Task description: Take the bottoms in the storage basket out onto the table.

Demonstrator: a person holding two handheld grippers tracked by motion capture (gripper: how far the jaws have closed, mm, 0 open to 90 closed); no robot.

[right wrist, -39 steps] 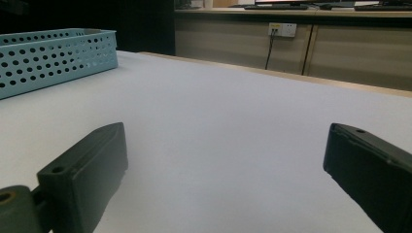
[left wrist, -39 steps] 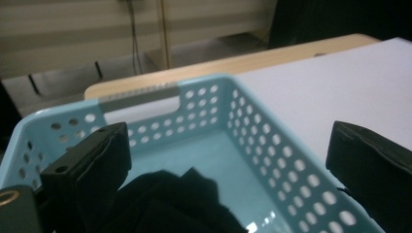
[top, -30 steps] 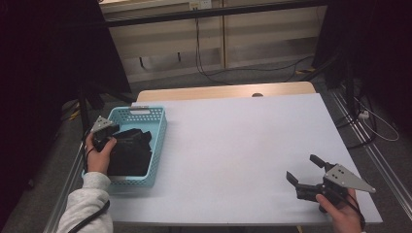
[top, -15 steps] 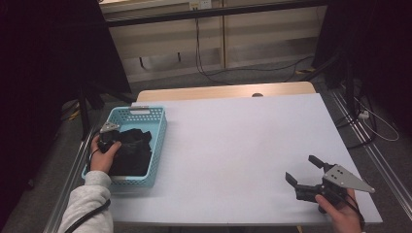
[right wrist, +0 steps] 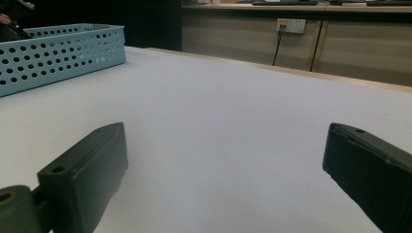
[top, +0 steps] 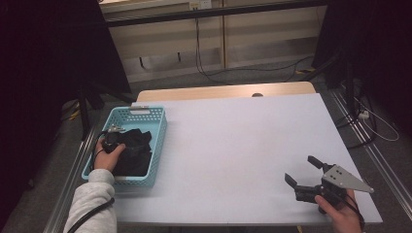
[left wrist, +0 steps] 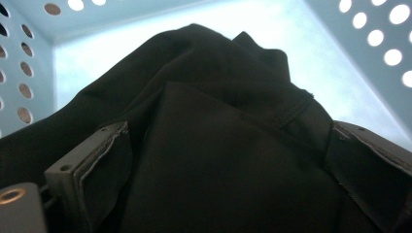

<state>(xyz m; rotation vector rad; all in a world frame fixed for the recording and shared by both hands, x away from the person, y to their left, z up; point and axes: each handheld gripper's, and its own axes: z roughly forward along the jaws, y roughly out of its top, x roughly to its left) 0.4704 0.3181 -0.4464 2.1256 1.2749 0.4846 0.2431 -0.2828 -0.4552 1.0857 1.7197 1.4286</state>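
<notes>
Left gripper view: our left gripper [left wrist: 228,160] jaws apart, straddling cloth [left wrist: 214,121]
Cloth: in basket [top: 155,128], far left
Right gripper [top: 303,175]: jaws apart, near right, well away

We see the perforated light-blue plastic basket [top: 158,138] at the left edge of the white counter [top: 233,145], with the crumpled black cloth [top: 133,153] inside it. Our left gripper [top: 112,141] sits in the basket, on the cloth, its jaws either side of a fold. Our right gripper [top: 302,175] rests near the counter's near right corner, well apart from the basket.
</notes>
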